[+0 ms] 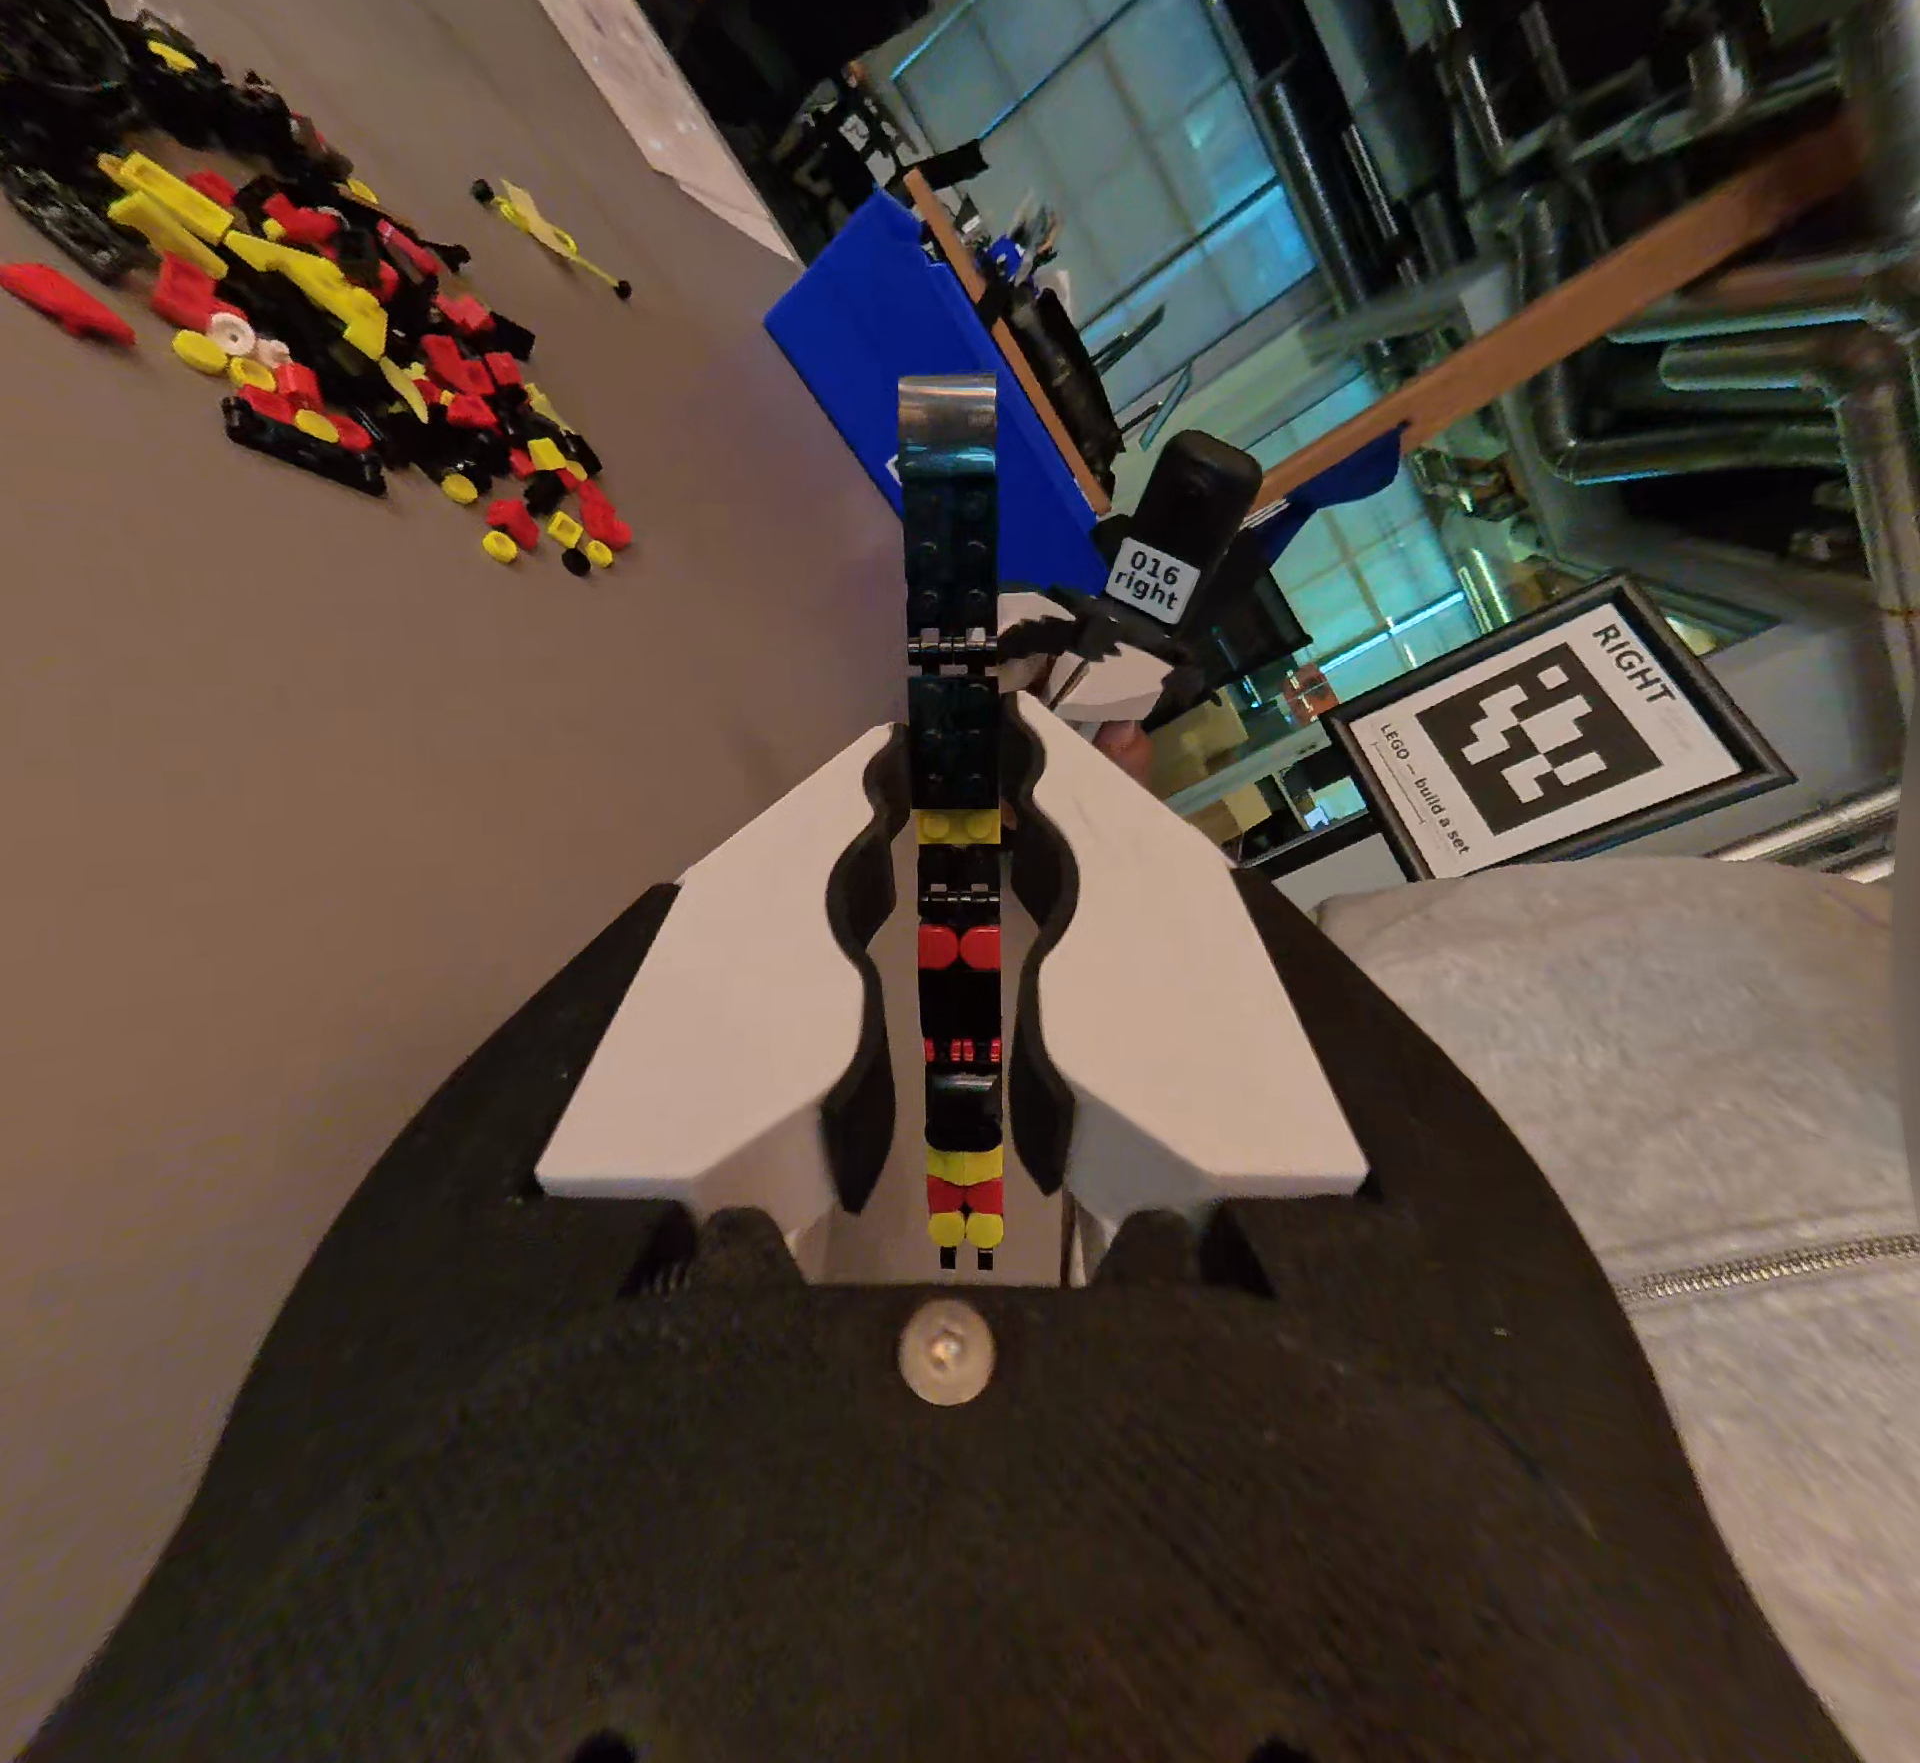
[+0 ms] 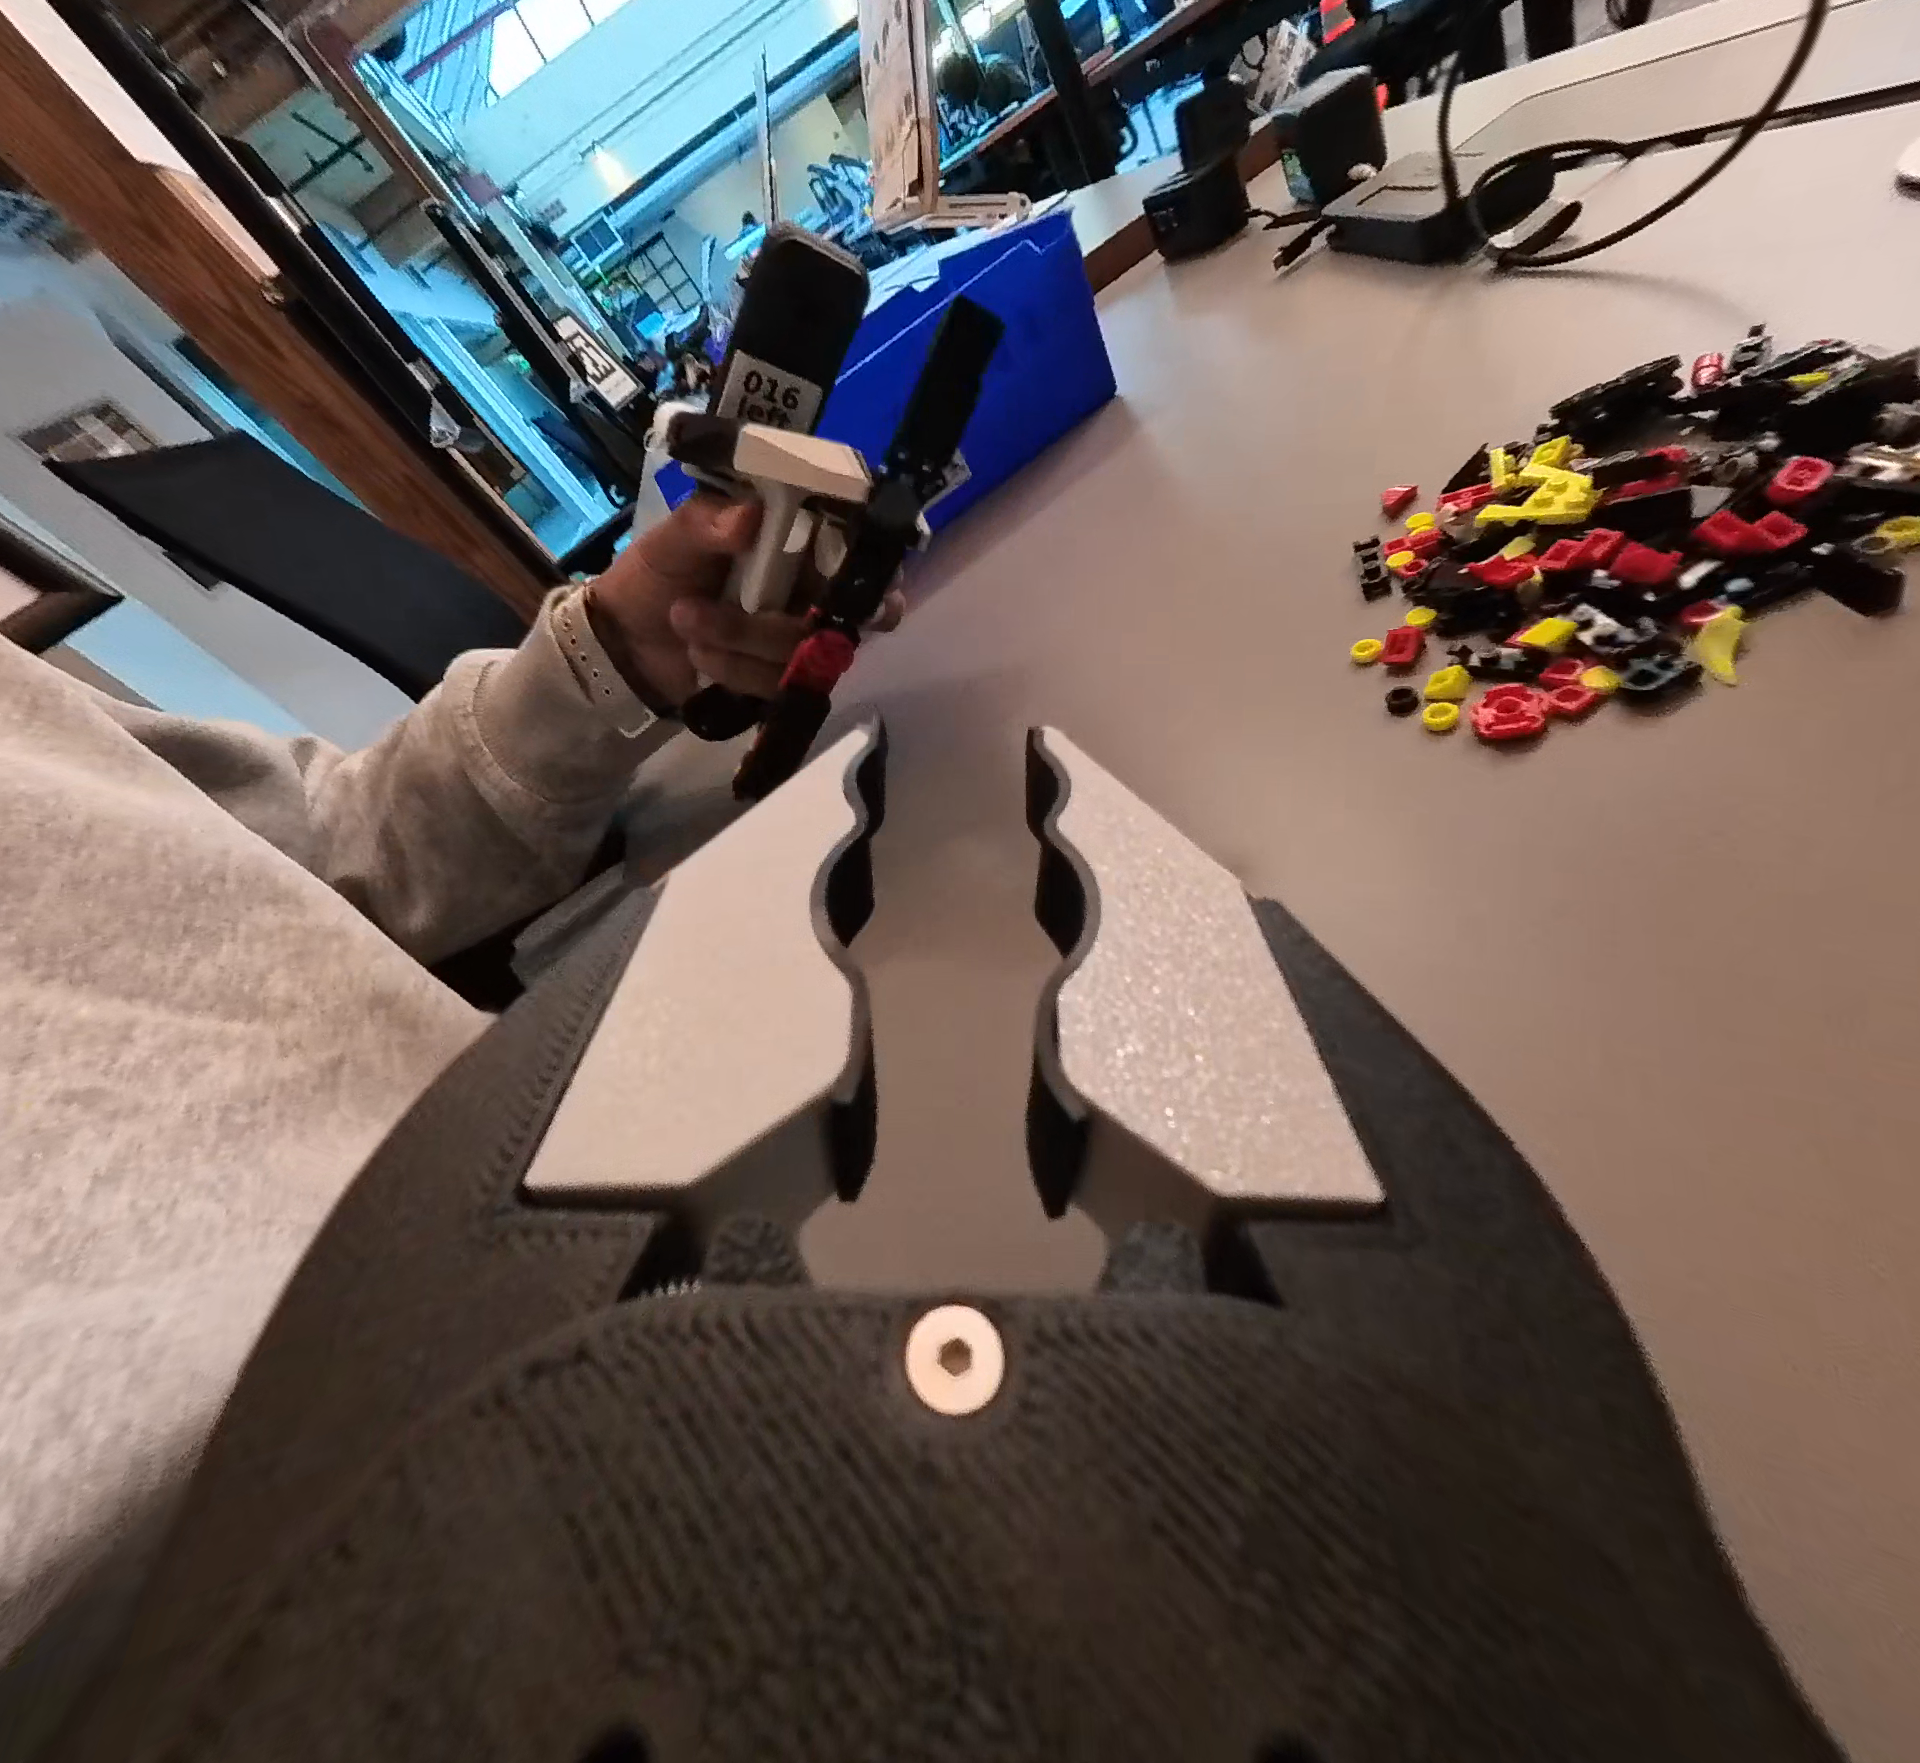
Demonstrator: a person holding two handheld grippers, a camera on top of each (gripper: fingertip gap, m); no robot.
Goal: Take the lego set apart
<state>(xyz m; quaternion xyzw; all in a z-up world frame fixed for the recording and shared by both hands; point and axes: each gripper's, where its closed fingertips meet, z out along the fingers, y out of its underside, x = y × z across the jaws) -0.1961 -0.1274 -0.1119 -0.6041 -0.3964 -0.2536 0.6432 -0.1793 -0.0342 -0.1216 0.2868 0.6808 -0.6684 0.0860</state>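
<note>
left wrist view had the left gripper right up close, its white fingers clamped on a long thin lego strip — mostly black, with yellow and red bits along it, running down the middle of the gap and poking out well past the fingertips. just beyond that, on the right side of the strip, the right gripper showed up small, tips near the strip, couldn't tell if they were touching it. a grey sleeve filled the lower right. further off on the grey table sat the pile of loose pieces, black, red and yellow, well apart from the strip. past that was a blue bin at the table edge and a framed marker sign off to the right.

right wrist view: the right gripper was spread apart with nothing between its fingers, just bare table under it. just ahead and left, a hand held the left gripper with the strip tilted in it, lower end near the right gripper's left fingertip. the loose pile lay off to the right — same blue bin behind, cables and black boxes further back.
</note>
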